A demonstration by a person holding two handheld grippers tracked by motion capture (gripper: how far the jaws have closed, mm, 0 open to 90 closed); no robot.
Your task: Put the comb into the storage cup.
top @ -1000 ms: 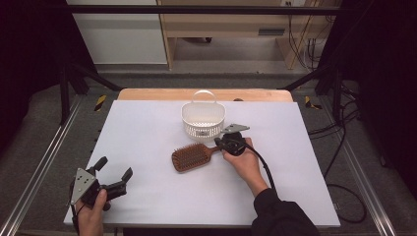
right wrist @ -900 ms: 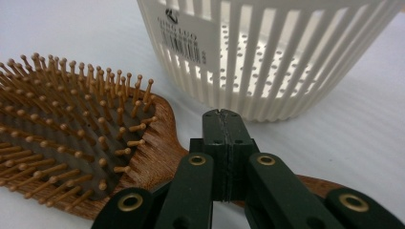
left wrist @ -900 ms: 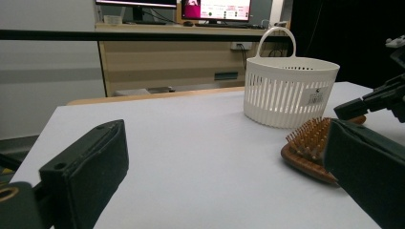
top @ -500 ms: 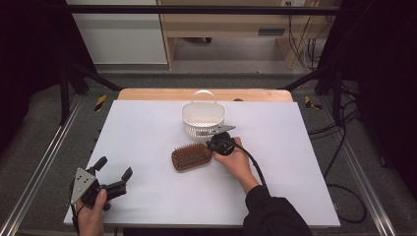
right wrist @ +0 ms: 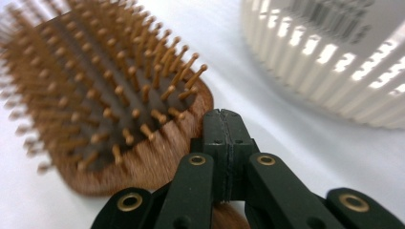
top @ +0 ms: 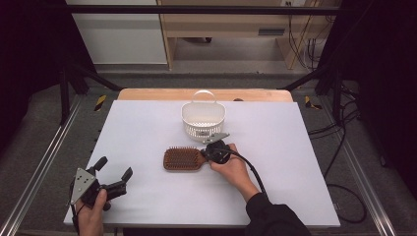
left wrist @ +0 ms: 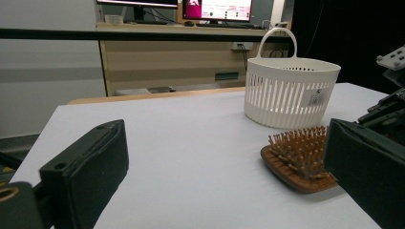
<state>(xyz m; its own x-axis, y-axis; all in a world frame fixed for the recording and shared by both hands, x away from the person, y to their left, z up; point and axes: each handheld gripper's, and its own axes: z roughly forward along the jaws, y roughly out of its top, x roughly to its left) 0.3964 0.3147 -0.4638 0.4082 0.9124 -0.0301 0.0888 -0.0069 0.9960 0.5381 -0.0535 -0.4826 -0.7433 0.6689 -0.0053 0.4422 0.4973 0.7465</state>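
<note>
A wooden hairbrush lies bristles up in the middle of the white table. My right gripper is at its handle end, tips pointing left at the brush head. In the right gripper view the jaws are pressed together above the neck of the hairbrush, with nothing between the pads. A white slatted basket with a handle stands just behind them. My left gripper rests near the table's front left, wide open and holding nothing. Its view looks between the jaws at the hairbrush and basket.
The table's left half and right side are bare white surface. A wooden strip runs along the far edge. Metal rails flank the table, with cables on the floor at right. The basket wall is close to the right jaws.
My right gripper has moved left and a little nearer, from beside the basket to the brush's handle end. The brush sits slightly farther left. The left gripper has stayed put.
</note>
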